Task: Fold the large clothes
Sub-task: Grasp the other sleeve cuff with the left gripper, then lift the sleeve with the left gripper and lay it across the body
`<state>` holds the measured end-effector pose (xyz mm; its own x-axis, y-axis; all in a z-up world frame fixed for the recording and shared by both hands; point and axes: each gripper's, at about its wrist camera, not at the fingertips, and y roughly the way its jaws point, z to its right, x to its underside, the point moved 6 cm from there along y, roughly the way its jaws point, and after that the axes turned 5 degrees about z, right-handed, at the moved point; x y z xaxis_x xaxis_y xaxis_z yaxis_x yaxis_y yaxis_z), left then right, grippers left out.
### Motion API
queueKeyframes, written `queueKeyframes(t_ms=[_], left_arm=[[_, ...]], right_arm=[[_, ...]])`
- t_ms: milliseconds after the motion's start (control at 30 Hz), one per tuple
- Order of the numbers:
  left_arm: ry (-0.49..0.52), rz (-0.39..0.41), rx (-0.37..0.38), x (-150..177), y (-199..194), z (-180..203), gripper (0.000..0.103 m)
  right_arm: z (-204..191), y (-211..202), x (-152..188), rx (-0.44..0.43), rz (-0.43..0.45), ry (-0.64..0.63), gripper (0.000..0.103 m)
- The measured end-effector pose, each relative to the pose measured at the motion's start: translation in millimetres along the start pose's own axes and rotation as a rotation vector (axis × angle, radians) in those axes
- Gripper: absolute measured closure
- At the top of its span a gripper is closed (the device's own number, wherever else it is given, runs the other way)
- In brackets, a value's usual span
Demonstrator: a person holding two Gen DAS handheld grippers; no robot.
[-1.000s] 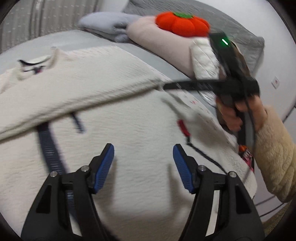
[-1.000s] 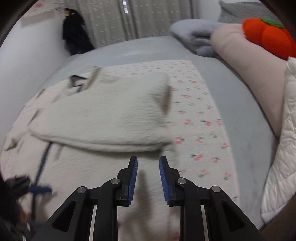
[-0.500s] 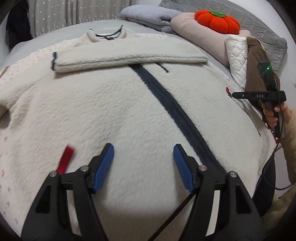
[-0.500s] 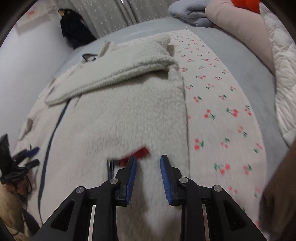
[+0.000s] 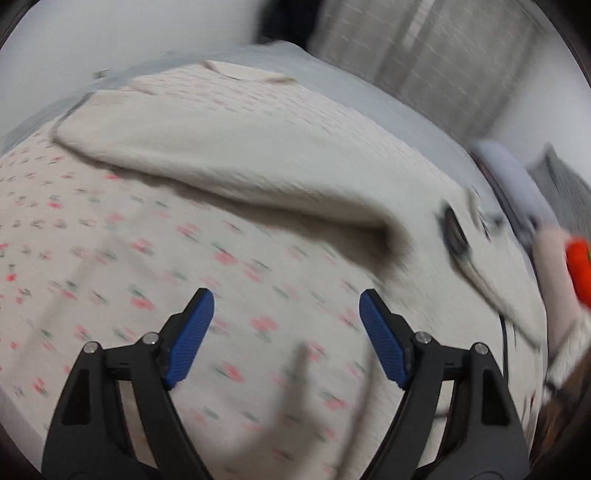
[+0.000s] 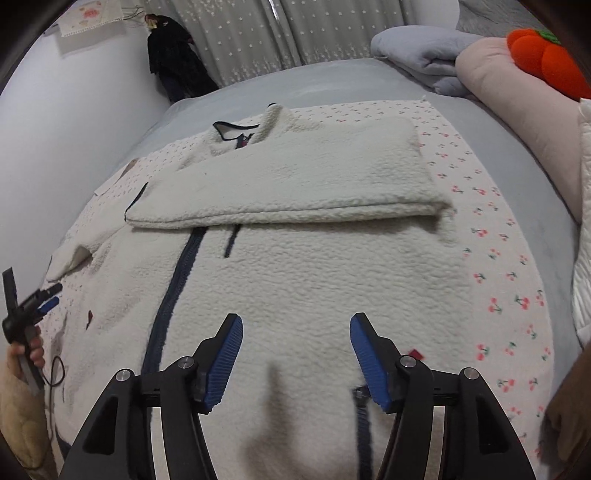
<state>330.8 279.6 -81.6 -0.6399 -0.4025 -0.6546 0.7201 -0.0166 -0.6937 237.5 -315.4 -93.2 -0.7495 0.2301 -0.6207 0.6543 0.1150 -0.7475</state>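
Note:
A cream fleece jacket (image 6: 295, 266) with a dark blue zipper (image 6: 173, 284) lies flat on a cherry-print sheet (image 6: 498, 288). One sleeve (image 6: 295, 184) is folded across the chest. My right gripper (image 6: 295, 350) is open and empty, just above the jacket's lower front. My left gripper (image 5: 284, 332) is open and empty over the cherry-print sheet (image 5: 110, 277), near the jacket's other sleeve (image 5: 229, 162). It also shows at the left edge of the right wrist view (image 6: 33, 306). The left wrist view is blurred.
The bed has a grey cover (image 6: 332, 85). A folded grey blanket (image 6: 417, 59), a pink pillow (image 6: 498, 85) and an orange pumpkin cushion (image 6: 539, 55) lie at the far right. A white wall (image 6: 55, 129) runs along the left; grey curtains (image 6: 277, 33) hang behind.
My right gripper has opened wide over the jacket's lower front. My left gripper has swung left, off the jacket body, over the sheet by the other sleeve.

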Motion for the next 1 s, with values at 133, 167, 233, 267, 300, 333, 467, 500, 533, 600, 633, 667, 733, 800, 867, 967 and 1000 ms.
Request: queueKeyframes(t_ms=[133, 167, 233, 267, 300, 333, 467, 500, 533, 600, 633, 667, 733, 800, 867, 967, 1000], left_arm=[[-0.174, 0.049, -0.139, -35.6, 20.3, -69.1, 0.022], [-0.209, 0.057, -0.162, -41.5, 25.8, -82.3, 0.022], [-0.277, 0.074, -0.198, -55.7, 40.0, -110.4, 0.022], [-0.302, 0.077, -0.211, -59.4, 43.8, -120.7, 0.022], [-0.329, 0.075, -0.223, -63.6, 48.8, -128.9, 0.022], [-0.379, 0.072, -0.224, -68.9, 56.2, -139.5, 0.022], [-0.426, 0.124, -0.207, -89.3, 67.6, -146.3, 0.022], [-0.432, 0.131, -0.203, -95.4, 72.1, -148.6, 0.022], [-0.444, 0.139, -0.196, -101.5, 77.3, -151.5, 0.022], [-0.464, 0.151, -0.202, -107.6, 84.3, -156.2, 0.022], [-0.463, 0.170, -0.214, -113.7, 88.9, -158.1, 0.024], [-0.462, 0.179, -0.225, -116.8, 91.0, -159.0, 0.034], [-0.466, 0.186, -0.242, -126.0, 97.2, -164.9, 0.061], [-0.483, 0.201, -0.236, -134.2, 96.3, -165.6, 0.081], [-0.470, 0.253, -0.220, -145.3, 78.6, -157.4, 0.085], [-0.329, 0.372, -0.203, -174.3, 45.3, -114.0, 0.086], [-0.274, 0.409, -0.186, -183.4, 32.1, -93.5, 0.086]], right_arm=[[-16.0, 11.3, 4.2, -0.023, -0.031, -0.009, 0.036], [-18.4, 14.5, 3.9, -0.020, -0.037, -0.015, 0.036], [-23.6, 22.1, 2.3, -0.016, -0.050, -0.027, 0.036], [-25.8, 24.5, 1.5, -0.018, -0.055, -0.030, 0.035], [-27.2, 26.3, 0.9, -0.019, -0.059, -0.033, 0.035], [-29.7, 29.2, 0.0, -0.018, -0.065, -0.038, 0.034], [-41.6, 42.1, -5.0, -0.011, -0.082, -0.071, 0.034], [-44.3, 44.5, -5.9, -0.013, -0.084, -0.075, 0.034], [-47.6, 47.3, -7.0, -0.019, -0.086, -0.079, 0.033], [-53.7, 52.7, -8.6, -0.030, -0.089, -0.085, 0.032], [-56.9, 56.1, -9.1, -0.035, -0.090, -0.088, 0.031], [-58.5, 58.1, -9.2, -0.037, -0.092, -0.090, 0.031], [-61.2, 62.0, -9.4, -0.036, -0.097, -0.093, 0.031], [-62.3, 63.9, -9.5, -0.033, -0.099, -0.096, 0.031], [-61.7, 62.0, -11.5, -0.031, -0.094, -0.097, 0.031], [-58.6, 54.7, -17.3, -0.029, -0.072, -0.098, 0.031], [-57.3, 52.9, -19.0, -0.029, -0.066, -0.096, 0.031]])
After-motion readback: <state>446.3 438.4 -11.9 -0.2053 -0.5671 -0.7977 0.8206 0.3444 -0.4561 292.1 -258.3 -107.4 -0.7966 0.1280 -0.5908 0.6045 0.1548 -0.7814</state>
